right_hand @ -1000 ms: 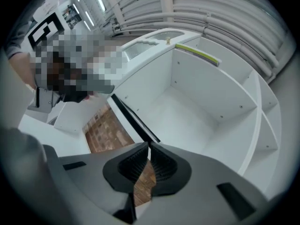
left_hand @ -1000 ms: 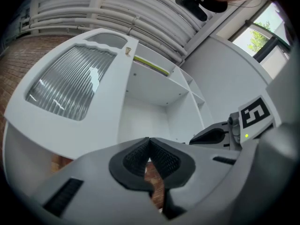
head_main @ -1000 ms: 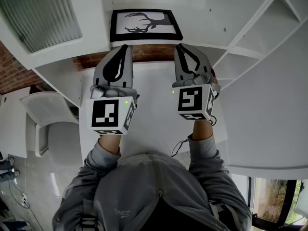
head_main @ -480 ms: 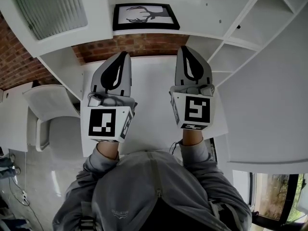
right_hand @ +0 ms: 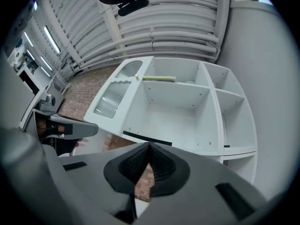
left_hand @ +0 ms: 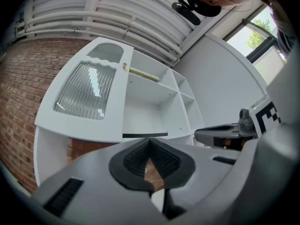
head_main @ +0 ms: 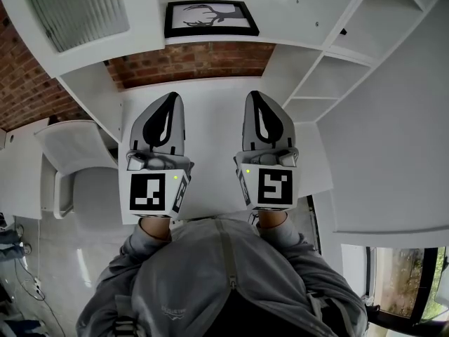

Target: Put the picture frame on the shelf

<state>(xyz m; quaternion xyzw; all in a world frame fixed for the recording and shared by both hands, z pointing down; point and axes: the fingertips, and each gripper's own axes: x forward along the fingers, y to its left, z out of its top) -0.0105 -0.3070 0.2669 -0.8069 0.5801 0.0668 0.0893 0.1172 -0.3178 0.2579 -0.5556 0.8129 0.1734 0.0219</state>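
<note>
Room: a white shelf unit stands against a brick wall, with a white bench below.
Picture frame: it lies flat on the shelf, ahead of both grippers and well apart from them.
Left hand-held gripper: jaws together, nothing between them.
Right hand-held gripper: jaws together, empty.
Handling: likely light and stiff. The front pane may be slick and fragile.
Hold: probably best taken by the black border, one gripper on each side edge.

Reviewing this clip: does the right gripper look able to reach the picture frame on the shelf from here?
Probably yes. The picture frame lies at the open shelf's front edge, with nothing between it and the right gripper; its shut jaws would need opening first.
</note>
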